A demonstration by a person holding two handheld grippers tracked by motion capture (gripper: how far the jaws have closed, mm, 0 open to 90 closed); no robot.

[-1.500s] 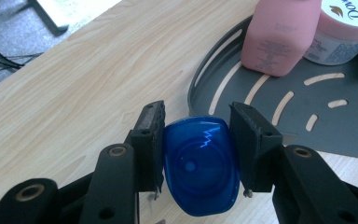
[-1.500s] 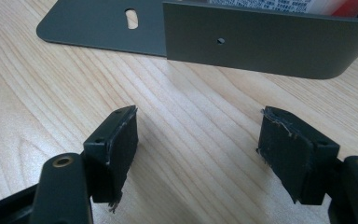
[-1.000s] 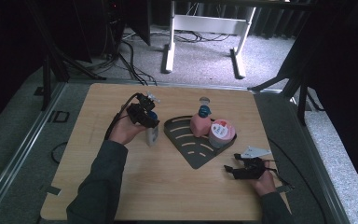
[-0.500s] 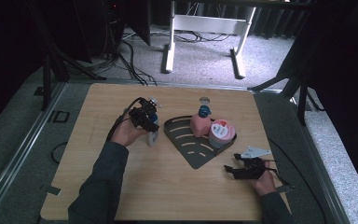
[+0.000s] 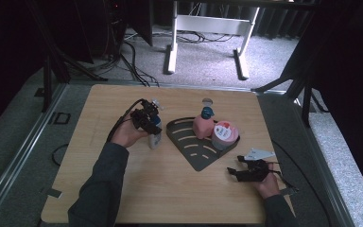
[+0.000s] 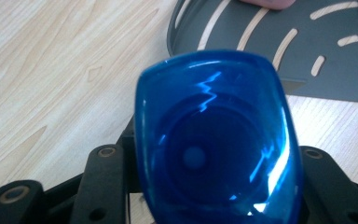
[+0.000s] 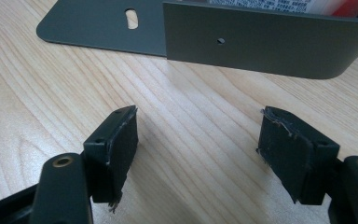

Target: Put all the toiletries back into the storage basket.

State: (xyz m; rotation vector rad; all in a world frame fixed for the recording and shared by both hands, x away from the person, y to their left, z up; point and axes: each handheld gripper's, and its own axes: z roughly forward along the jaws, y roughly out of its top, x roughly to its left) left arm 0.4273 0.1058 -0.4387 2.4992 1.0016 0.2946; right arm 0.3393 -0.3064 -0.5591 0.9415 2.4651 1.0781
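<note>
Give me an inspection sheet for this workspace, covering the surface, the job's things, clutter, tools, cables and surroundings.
Surface: wooden table, bare around the items.
Job's things: bottle with a blue cap, held beside the dark slotted tray; a pink bottle and a round pink-lidded tub stand in the tray.
Clutter: nothing seen.
Tools: left tool closed on the bottle; right tool open, nothing between its pads, resting near the tray's corner.
Cables: one trails from each tool; more lie on the floor beyond the table.
Surroundings: grey carpet, a white desk frame, dark stands.
</note>
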